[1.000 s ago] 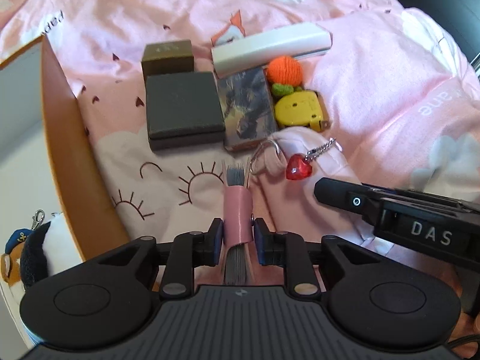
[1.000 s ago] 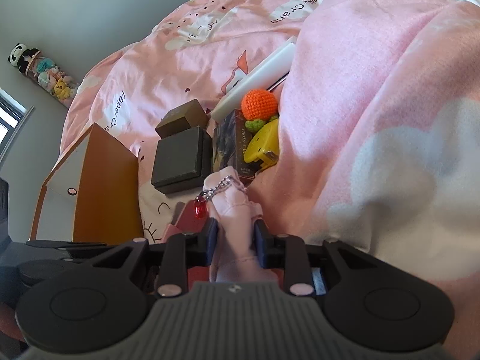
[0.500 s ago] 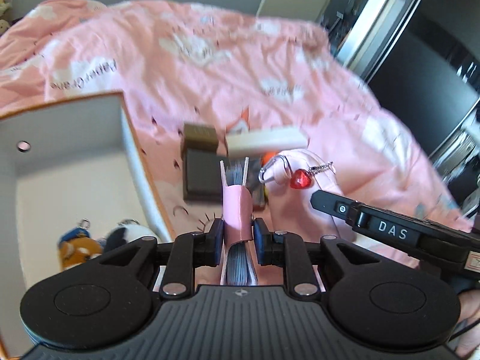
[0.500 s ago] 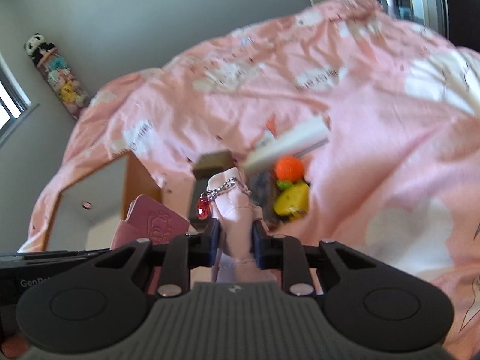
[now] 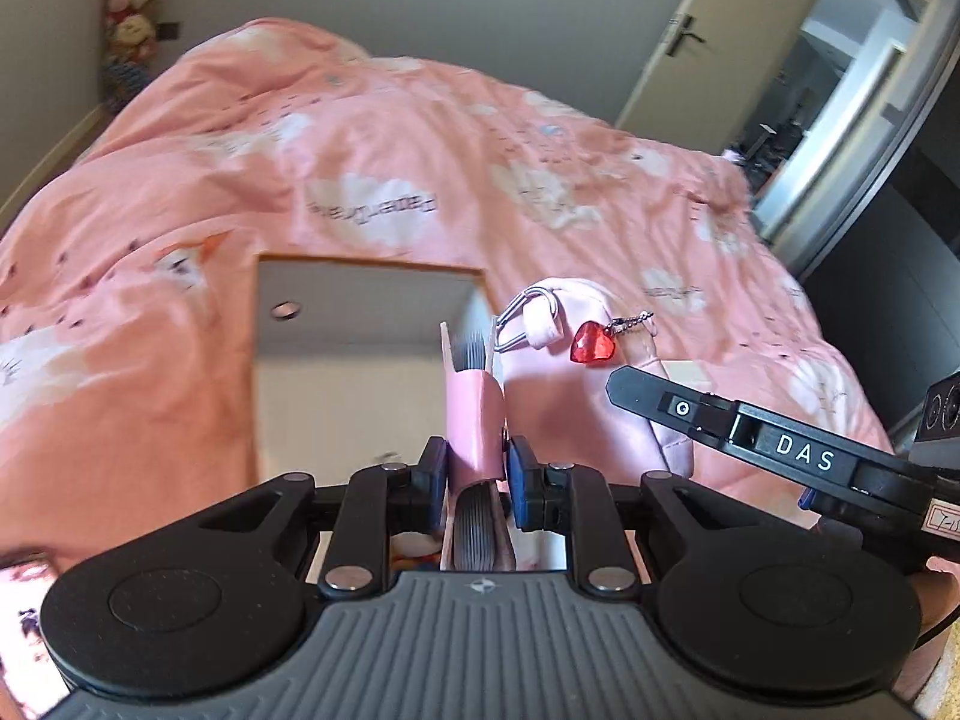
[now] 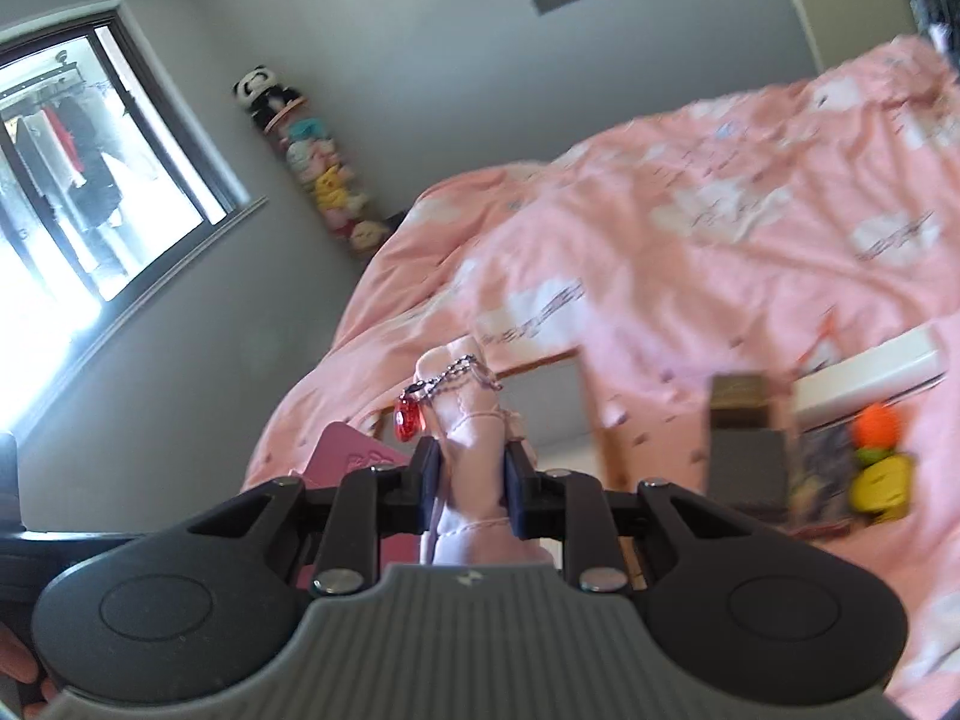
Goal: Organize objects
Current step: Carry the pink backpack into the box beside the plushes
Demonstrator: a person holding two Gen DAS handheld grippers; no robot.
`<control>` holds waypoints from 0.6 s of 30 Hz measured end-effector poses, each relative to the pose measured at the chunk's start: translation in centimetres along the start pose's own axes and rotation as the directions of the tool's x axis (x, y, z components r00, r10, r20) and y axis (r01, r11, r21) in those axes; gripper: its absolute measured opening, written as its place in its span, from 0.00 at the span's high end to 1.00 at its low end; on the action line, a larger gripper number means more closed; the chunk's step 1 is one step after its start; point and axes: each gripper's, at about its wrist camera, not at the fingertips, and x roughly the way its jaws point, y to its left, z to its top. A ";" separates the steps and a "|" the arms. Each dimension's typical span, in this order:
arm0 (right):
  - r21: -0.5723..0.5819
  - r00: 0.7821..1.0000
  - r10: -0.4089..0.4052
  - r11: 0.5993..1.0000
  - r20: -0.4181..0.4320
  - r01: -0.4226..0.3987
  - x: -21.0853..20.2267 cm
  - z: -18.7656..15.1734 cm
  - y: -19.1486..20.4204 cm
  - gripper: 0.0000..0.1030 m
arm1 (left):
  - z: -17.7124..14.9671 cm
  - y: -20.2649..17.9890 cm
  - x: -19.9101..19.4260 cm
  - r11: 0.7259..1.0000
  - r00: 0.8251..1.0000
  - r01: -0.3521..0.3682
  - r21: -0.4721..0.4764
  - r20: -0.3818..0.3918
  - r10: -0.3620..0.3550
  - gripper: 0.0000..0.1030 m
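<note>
My left gripper (image 5: 474,471) is shut on a pink card wallet (image 5: 471,420) with grey leaves, held upright in the air. Beyond it lies an open wooden box (image 5: 372,264) with white inner walls. Just to the right hangs a pale pink pouch (image 5: 576,396) with a red heart charm (image 5: 594,345), beside a black finger (image 5: 660,402) of my right gripper. In the right wrist view, my right gripper (image 6: 471,471) is shut on that pouch (image 6: 468,420). Its heart charm (image 6: 409,420) dangles left, above the wallet (image 6: 348,456).
On the pink duvet (image 6: 720,210) right of the box wall (image 6: 591,402) lie a brown box (image 6: 741,396), a dark grey box (image 6: 747,468), a white case (image 6: 870,366), an orange knitted ball (image 6: 879,423) and a yellow tape measure (image 6: 882,483). Plush toys (image 6: 318,180) hang by the window.
Both grippers have risen with the wallet and the pouch and swung left, from above the laid-out objects to above the box. Both grips have held.
</note>
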 end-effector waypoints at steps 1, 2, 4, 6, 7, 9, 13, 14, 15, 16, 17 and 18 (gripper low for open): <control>0.012 1.000 0.013 1.000 -0.027 -0.012 1.0 -0.3 0.3 0.77 | -0.2 0.9 0.3 1.000 1.000 -0.013 -0.024 -0.012 0.013 0.77; 0.028 0.998 0.029 0.999 -0.058 -0.027 1.9 -0.8 0.5 0.77 | -0.5 1.7 0.5 0.999 0.999 -0.024 -0.046 -0.024 0.023 0.77; 0.064 0.991 0.062 0.996 -0.116 -0.055 3.7 -1.8 0.5 0.77 | -1.2 2.8 1.2 0.996 0.998 -0.049 -0.071 -0.053 0.045 0.77; 0.089 0.983 0.070 0.995 -0.168 -0.055 5.5 -3.0 0.4 0.77 | -1.9 3.4 1.9 0.994 0.994 -0.084 -0.072 -0.077 0.078 0.77; 0.099 0.979 0.071 0.994 -0.190 -0.053 6.3 -3.5 0.3 0.77 | -2.0 3.6 2.3 0.993 0.992 -0.099 -0.068 -0.088 0.093 0.77; 0.120 0.969 0.078 0.991 -0.235 -0.050 7.5 -4.3 -0.1 0.77 | -2.7 3.8 3.0 0.991 0.987 -0.127 -0.049 -0.106 0.122 0.77; 0.167 0.947 0.101 0.985 -0.305 -0.051 9.3 -5.5 -1.3 0.77 | -3.9 3.7 4.2 0.985 0.978 -0.175 -0.011 -0.122 0.172 0.77; 0.173 0.942 0.107 0.983 -0.319 -0.054 9.6 -5.8 -1.4 0.77 | -4.3 3.6 4.4 0.983 0.975 -0.184 -0.002 -0.126 0.182 0.77; 0.180 0.937 0.115 0.982 -0.330 -0.058 9.9 -6.0 -1.5 0.77 | -4.5 3.5 4.6 0.981 0.973 -0.194 0.005 -0.130 0.193 0.77; 0.187 0.933 0.125 0.980 -0.338 -0.063 10.1 -6.1 -1.6 0.77 | -4.8 3.4 4.9 0.979 0.970 -0.202 0.012 -0.134 0.202 0.77; 0.191 0.929 0.132 0.979 -0.344 -0.068 10.4 -6.2 -1.6 0.77 | -5.0 3.4 5.1 0.978 0.968 -0.208 0.020 -0.139 0.208 0.77; 0.191 0.926 0.137 0.979 -0.351 -0.072 10.6 -6.3 -1.6 0.77 | -5.1 3.3 5.3 0.977 0.966 -0.213 0.027 -0.142 0.215 0.77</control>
